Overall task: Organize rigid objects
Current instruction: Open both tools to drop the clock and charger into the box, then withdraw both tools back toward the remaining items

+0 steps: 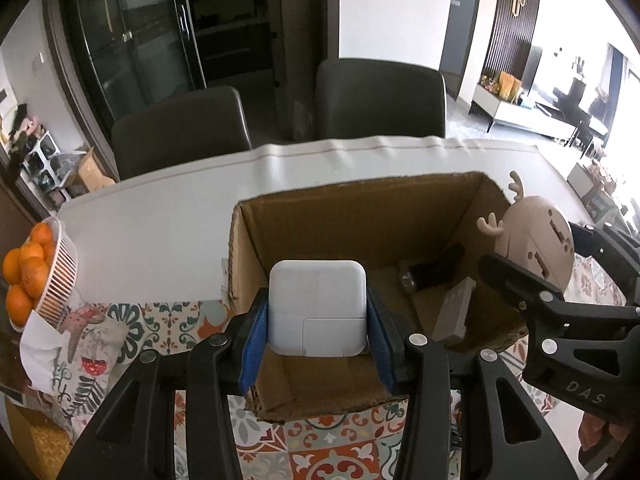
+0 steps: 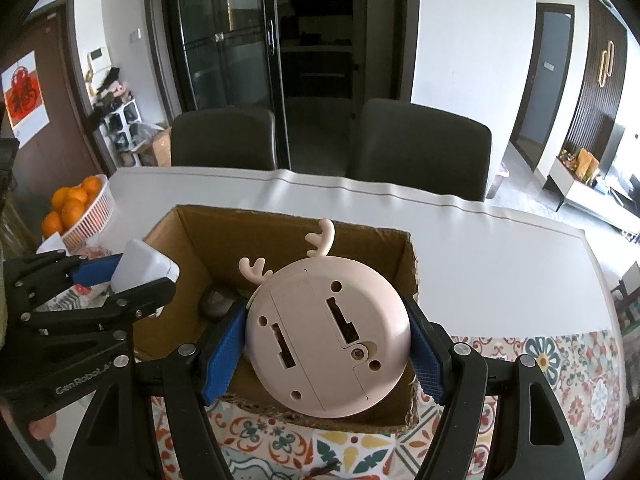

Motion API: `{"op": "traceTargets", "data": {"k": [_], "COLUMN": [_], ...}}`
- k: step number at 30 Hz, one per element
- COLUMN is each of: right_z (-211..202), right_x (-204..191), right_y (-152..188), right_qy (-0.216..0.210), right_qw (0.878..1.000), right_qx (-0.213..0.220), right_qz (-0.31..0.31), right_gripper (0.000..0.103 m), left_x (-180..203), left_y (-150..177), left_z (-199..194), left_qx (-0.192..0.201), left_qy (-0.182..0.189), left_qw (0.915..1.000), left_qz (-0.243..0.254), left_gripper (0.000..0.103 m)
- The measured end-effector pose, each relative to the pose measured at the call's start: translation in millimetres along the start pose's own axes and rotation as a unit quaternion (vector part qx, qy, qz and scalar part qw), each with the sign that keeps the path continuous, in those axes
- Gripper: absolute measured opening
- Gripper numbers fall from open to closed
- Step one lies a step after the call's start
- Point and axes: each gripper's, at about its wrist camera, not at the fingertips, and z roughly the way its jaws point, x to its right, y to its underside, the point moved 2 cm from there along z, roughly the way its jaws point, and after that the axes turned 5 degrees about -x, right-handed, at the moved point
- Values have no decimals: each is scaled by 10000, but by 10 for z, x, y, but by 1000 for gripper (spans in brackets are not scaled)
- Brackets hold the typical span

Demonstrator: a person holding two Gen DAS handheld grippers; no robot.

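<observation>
My left gripper [image 1: 318, 320] is shut on a white square power adapter [image 1: 317, 307], held over the near left part of an open cardboard box [image 1: 360, 216]. My right gripper [image 2: 326, 344] is shut on a round pink clock with antlers [image 2: 328, 336], its back side facing the camera, above the same box [image 2: 280, 224]. In the left wrist view the clock [image 1: 534, 240] hangs over the box's right wall. In the right wrist view the adapter [image 2: 142, 266] sits at the box's left edge. Inside the box lie a grey flat block [image 1: 454, 310] and a dark object [image 1: 434, 268].
A white basket of oranges [image 1: 44, 268] stands at the table's left end, above a white tissue pack [image 1: 44, 344]. A patterned cloth [image 1: 328, 452] covers the near table; a white sheet [image 1: 160, 220] covers the far part. Two dark chairs [image 1: 380, 96] stand behind.
</observation>
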Motion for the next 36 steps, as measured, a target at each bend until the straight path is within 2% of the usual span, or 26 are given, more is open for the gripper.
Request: {"op": "traceTargets", "data": {"k": [4, 7, 10, 14, 17, 23, 31, 36], "right_z": [59, 86, 103, 133, 123, -93, -507, -673], "right_x": [-14, -30, -50, -72, -92, -151, -235, -239], "right_y": [3, 12, 3, -1, -6, 66, 352, 567], "right_qy": [33, 28, -24, -115, -66, 136, 418, 454], "right_qw": [9999, 9999, 9998, 9997, 9998, 9999, 9987, 9983], "right_qx": [-84, -126, -150, -193, -184, -26, 275, 225], "right_qz": [-81, -114, -92, -24, 45, 100, 100, 284], "right_gripper": [73, 73, 73, 74, 82, 83, 83, 83], "left_x": [-18, -38, -75, -154, -210, -216, -140, -110], "left_y": [40, 54, 54, 102, 147, 296, 603, 829], "left_z": [57, -1, -92, -223, -302, -490, -788, -932], "left_qx": [-135, -9, 106, 298, 366, 501, 867, 966], "left_qy": [-27, -110, -193, -540, -663, -675, -815, -769], "left_qw": [9999, 9999, 9997, 9980, 9970, 9964, 9929, 9923], "left_qz": [-61, -67, -76, -104, -141, -134, 1, -43], "left_gripper": [45, 47, 52, 64, 67, 73, 81, 83]}}
